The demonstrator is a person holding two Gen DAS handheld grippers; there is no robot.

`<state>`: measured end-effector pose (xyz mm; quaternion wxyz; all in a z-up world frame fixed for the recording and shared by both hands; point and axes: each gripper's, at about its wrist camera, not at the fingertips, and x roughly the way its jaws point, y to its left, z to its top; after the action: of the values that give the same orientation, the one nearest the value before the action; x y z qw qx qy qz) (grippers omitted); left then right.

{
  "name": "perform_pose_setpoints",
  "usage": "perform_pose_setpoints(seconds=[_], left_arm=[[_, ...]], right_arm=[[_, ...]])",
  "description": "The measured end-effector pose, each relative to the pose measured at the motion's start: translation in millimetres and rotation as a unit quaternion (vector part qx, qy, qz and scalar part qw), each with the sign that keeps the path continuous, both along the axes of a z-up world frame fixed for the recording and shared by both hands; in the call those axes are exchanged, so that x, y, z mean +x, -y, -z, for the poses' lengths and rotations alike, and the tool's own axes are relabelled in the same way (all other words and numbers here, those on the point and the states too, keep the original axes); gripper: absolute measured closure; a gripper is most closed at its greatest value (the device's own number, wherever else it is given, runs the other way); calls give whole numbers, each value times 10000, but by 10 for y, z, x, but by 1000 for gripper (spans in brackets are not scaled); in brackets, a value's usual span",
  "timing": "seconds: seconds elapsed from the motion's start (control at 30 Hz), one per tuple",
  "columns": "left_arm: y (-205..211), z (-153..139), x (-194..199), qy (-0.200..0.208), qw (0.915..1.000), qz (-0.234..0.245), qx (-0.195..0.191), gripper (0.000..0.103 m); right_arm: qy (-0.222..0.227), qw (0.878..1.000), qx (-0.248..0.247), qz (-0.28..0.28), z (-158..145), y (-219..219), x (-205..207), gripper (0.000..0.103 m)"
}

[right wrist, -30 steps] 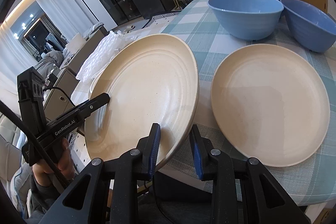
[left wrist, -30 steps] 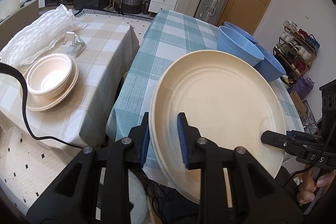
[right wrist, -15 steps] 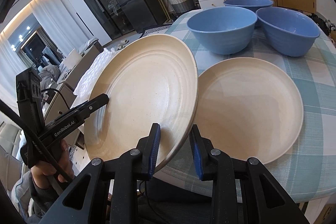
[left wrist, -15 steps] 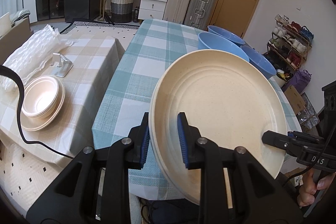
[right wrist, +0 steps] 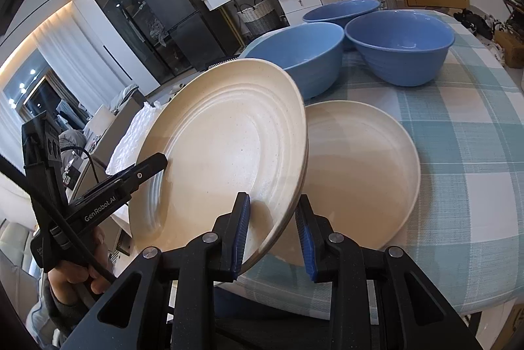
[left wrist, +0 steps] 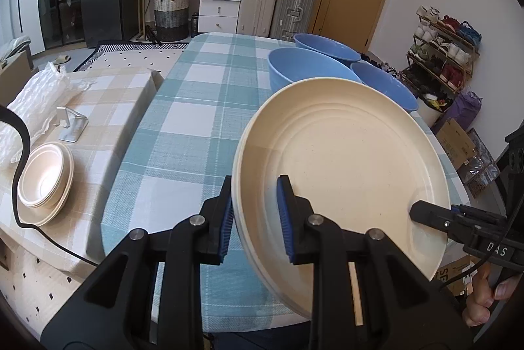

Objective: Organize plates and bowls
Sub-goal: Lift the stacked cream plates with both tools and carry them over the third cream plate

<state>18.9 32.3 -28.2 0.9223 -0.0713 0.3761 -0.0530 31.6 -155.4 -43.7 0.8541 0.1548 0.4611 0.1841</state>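
Your left gripper (left wrist: pixel 255 215) and your right gripper (right wrist: pixel 273 232) each pinch the rim of the same cream plate stack (left wrist: pixel 344 160), jaws closed down to the rim's thickness on opposite edges. You hold the stack tilted above the teal checked table (left wrist: pixel 196 107), directly over a second cream plate (right wrist: pixel 360 166) lying flat there. Three blue bowls (right wrist: pixel 399 45) sit just beyond that plate.
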Motion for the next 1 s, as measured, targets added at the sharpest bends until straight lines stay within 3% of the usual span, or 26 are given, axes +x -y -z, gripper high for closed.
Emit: perform_pose_setpoints(seconds=[1.0], left_arm=[[854, 293, 561, -228, 9989, 369, 159, 81]], right_arm=[[-273, 9977, -107, 604, 263, 595, 128, 75]])
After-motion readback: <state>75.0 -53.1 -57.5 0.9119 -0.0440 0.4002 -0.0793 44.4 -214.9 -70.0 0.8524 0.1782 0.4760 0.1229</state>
